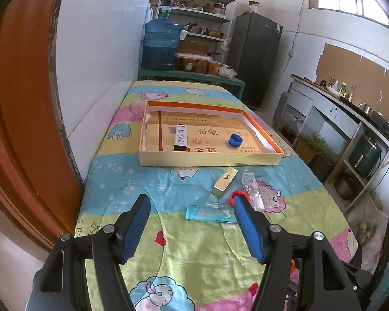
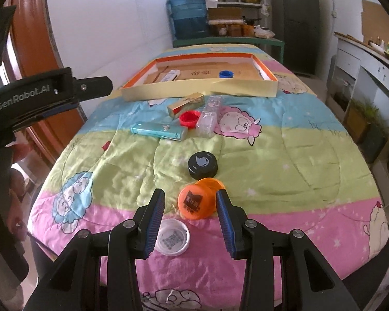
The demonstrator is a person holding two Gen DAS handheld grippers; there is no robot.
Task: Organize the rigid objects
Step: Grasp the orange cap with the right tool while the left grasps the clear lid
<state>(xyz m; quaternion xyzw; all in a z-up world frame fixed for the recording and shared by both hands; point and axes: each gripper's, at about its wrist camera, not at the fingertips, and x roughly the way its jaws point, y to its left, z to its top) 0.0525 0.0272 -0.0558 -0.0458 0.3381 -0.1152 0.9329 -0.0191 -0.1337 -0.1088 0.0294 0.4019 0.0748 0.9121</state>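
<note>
My right gripper (image 2: pixel 190 194) is open low over the quilt. An orange lid (image 2: pixel 195 199) lies between its fingertips, against the right one, with a gap on the left. A black lid (image 2: pixel 202 164) sits just beyond, and a white lid (image 2: pixel 172 237) lies under the left finger. My left gripper (image 1: pixel 190 199) is open and empty above a teal box (image 1: pixel 210 213). A red cap (image 1: pixel 237 195), gold box (image 1: pixel 225 181) and clear plastic box (image 1: pixel 251 189) lie close by. The shallow cardboard tray (image 1: pixel 210 159) holds a white-and-black box (image 1: pixel 181 137) and a blue cap (image 1: pixel 235 140).
The quilt-covered table (image 2: pixel 285 155) meets a white wall and an orange door frame (image 1: pixel 26 103) on the left. A blue water jug (image 1: pixel 160 44), shelves and a dark fridge (image 1: pixel 256 57) stand behind. A counter (image 1: pixel 337 108) runs along the right.
</note>
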